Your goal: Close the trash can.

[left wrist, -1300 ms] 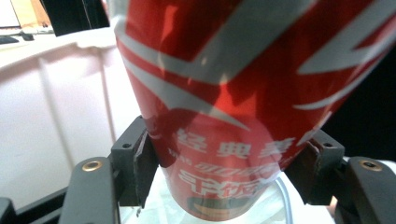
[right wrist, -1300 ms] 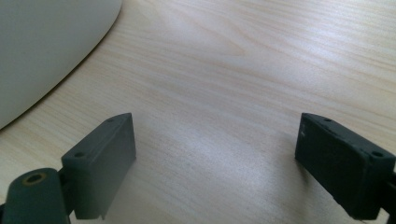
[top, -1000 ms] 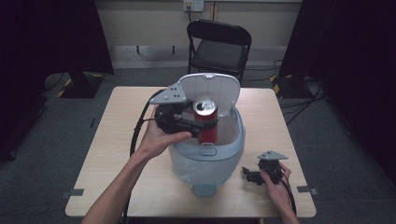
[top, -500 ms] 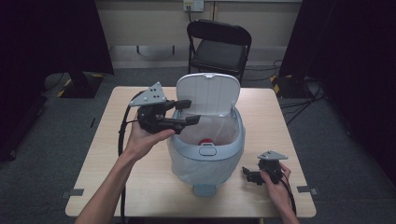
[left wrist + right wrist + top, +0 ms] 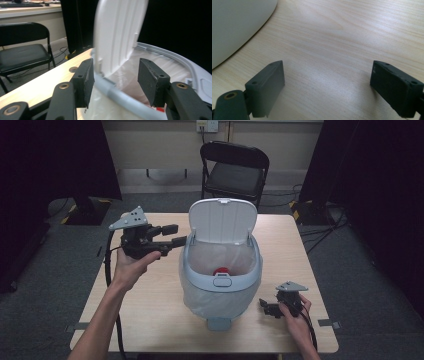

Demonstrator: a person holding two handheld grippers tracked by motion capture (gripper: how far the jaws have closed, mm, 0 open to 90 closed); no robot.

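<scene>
- Table bears a lined bin at centre, lid up at twelve o'clock.
- Left gripper, at nine o'clock of the bin, was over it a second ago; its empty jaws have just been narrowing, half apart.
- Right gripper, spread, rests at four o'clock.
- Red can, earlier gripped, now lies inside the bin; probably light, slippery, dentable, best pinched mid-body.

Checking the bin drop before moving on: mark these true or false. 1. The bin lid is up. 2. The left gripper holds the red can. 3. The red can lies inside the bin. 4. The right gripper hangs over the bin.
1. True: the lid of the bin stands open.
2. False: the left gripper is empty, jaws apart beside the rim.
3. True: the red can lies inside.
4. False: the right gripper rests low on the table.
</scene>
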